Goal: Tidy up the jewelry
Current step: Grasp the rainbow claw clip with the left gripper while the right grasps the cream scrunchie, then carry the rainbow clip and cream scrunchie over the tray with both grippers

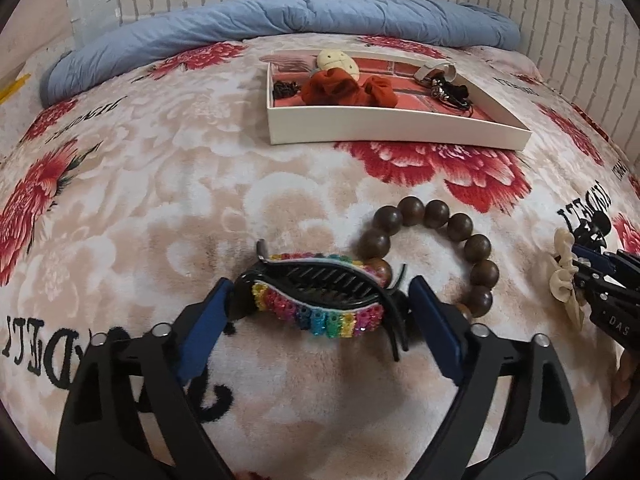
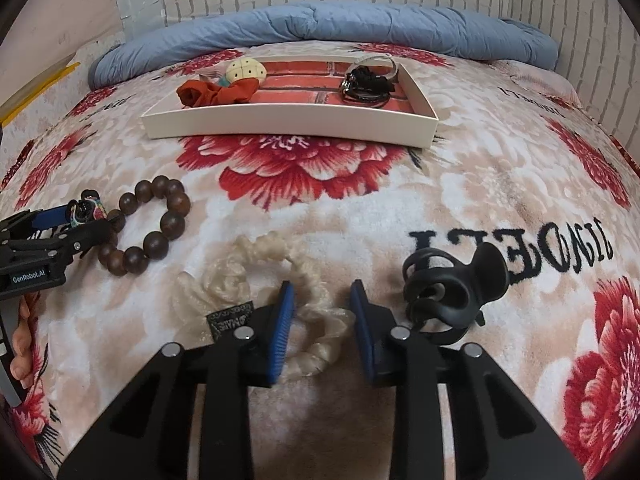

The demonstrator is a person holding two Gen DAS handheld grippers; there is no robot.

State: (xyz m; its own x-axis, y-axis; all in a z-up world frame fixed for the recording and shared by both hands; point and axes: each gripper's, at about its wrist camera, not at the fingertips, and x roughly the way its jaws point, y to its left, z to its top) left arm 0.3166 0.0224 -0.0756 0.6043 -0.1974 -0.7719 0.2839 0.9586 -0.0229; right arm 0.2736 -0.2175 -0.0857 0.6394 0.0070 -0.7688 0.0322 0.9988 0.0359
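Straddling the rainbow hair clip (image 1: 320,300) on the blanket (image 1: 160,200), left gripper (image 1: 320,304) spread wide, not yet clamped: best closed squarely across the clip's ends, clear of the wooden bead bracelet (image 1: 452,240) touching behind. Likewise right gripper (image 2: 322,308), open around the cream braided scrunchie (image 2: 316,316). Only from the right wrist: black claw clip (image 2: 444,292). Farther off, white tray (image 2: 280,124) awaiting both.

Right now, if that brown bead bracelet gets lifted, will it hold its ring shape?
Probably not: the bead bracelet already lies in a dented loop, so it would likely sag. Its round beads might roll a little if pushed, though the plush blanket should slow them.
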